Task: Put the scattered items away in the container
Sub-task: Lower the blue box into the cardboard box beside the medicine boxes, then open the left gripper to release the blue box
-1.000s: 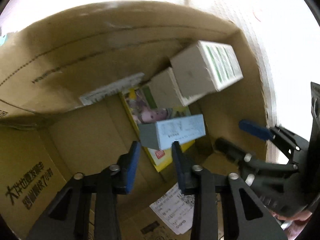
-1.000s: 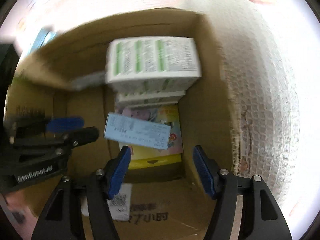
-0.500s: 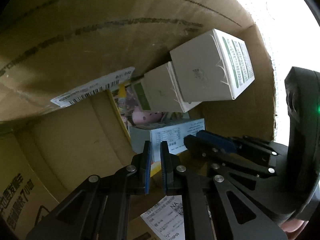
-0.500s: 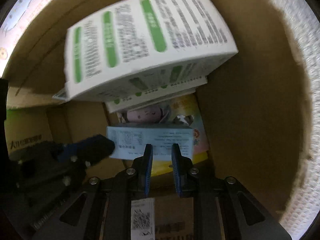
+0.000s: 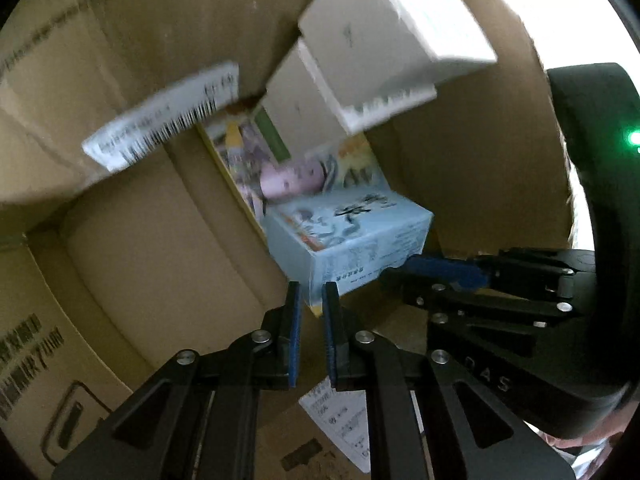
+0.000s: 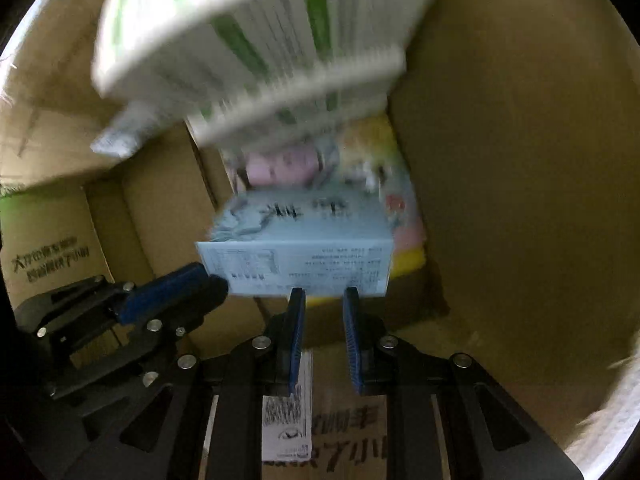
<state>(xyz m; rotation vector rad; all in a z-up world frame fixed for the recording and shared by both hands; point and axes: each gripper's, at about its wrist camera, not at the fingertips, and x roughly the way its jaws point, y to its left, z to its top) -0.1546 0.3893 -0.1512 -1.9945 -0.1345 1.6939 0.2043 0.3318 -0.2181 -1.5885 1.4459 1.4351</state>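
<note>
Since a second ago, both pairs of jaws are being seen drawn in, deeper inside the cardboard box (image 5: 132,248). The left gripper (image 5: 311,300) is being eased open again, nothing between its jaws; the pale blue carton (image 5: 352,240) is lying just ahead. The right gripper (image 6: 323,308) is clenched, empty. The leaning white boxes (image 6: 256,40) risk being toppled if nudged.

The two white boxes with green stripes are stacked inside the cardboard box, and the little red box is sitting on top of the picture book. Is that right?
Almost. The little box lying on the picture book is light blue, not red; the left wrist view shows its colour clearly. The rest holds: the white boxes with green stripes are stacked inside the cardboard box.
</note>
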